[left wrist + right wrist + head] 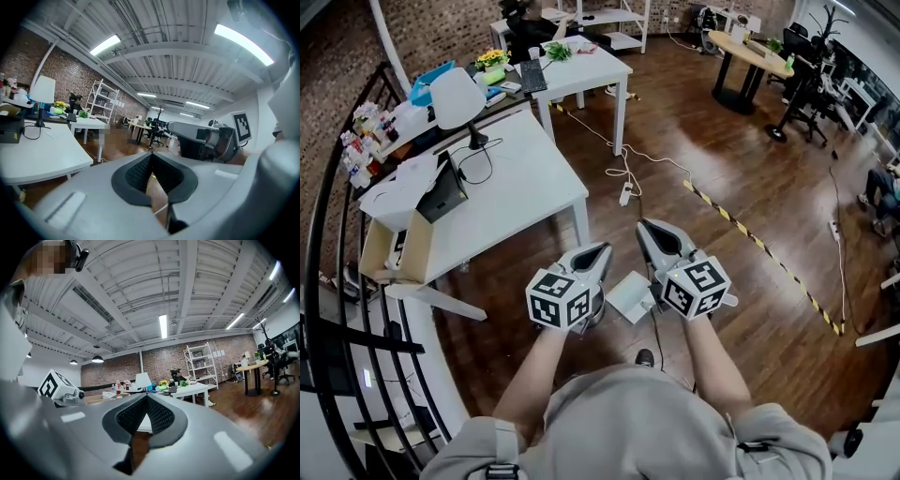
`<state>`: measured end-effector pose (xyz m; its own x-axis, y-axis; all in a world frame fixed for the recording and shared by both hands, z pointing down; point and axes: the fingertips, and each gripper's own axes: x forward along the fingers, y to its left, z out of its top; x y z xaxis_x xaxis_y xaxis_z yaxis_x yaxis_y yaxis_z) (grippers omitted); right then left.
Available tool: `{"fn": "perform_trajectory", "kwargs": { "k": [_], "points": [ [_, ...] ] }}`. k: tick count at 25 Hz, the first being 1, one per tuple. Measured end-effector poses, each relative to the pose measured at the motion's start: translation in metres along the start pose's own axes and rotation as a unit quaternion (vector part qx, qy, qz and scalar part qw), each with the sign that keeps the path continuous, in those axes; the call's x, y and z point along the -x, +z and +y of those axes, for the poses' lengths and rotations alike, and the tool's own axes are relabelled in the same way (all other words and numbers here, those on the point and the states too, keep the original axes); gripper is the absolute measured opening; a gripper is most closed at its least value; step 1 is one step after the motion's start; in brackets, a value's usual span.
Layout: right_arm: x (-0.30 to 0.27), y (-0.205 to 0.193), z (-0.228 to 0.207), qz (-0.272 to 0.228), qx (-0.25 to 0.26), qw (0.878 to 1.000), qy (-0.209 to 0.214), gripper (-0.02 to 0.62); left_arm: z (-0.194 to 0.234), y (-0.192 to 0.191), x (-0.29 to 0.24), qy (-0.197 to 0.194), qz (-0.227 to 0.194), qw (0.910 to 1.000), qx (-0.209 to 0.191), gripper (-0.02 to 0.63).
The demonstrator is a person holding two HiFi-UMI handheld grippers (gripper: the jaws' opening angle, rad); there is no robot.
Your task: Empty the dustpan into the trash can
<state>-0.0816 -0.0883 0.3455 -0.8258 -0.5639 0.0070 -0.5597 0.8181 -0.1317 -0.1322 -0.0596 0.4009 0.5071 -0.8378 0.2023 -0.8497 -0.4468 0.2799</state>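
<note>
Both grippers are held up side by side in front of the person, over the wooden floor. My left gripper (pixel 604 249) (pixel 151 155) is shut with nothing between its pads. My right gripper (pixel 644 226) (pixel 146 396) is also shut and empty, and it points about level. On the floor below and between them lies a pale flat thing (pixel 630 295) that looks like the dustpan, with a thin handle running back toward the person. A round dark-rimmed thing (pixel 594 322) shows partly under the left gripper; I cannot tell whether it is the trash can.
A white table (pixel 516 202) with a lamp (pixel 457 98) and a cardboard box (pixel 394 248) stands at the left, beside a black railing (pixel 328 281). A power strip (pixel 626 194) with cables and a yellow-black tape line (pixel 759 244) lie on the floor ahead.
</note>
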Motion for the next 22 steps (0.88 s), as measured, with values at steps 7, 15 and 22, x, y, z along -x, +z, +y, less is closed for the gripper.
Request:
{"fn": "perform_trajectory", "kwargs": {
  "k": [7,15,22],
  "points": [
    [0.003,0.001,0.000,0.002,-0.008,1.000,0.000,0.000,-0.003,0.004,0.002,-0.002,0.000,1.0000,-0.002,0.006],
    [0.010,0.003,0.000,-0.002,-0.008,1.000,-0.003,0.000,-0.010,-0.003,0.002,-0.008,0.005,1.0000,-0.001,0.006],
    [0.013,0.003,0.004,-0.004,-0.011,1.000,-0.003,0.000,-0.012,-0.007,0.005,-0.007,0.006,1.0000,0.003,0.006]
  ]
}}
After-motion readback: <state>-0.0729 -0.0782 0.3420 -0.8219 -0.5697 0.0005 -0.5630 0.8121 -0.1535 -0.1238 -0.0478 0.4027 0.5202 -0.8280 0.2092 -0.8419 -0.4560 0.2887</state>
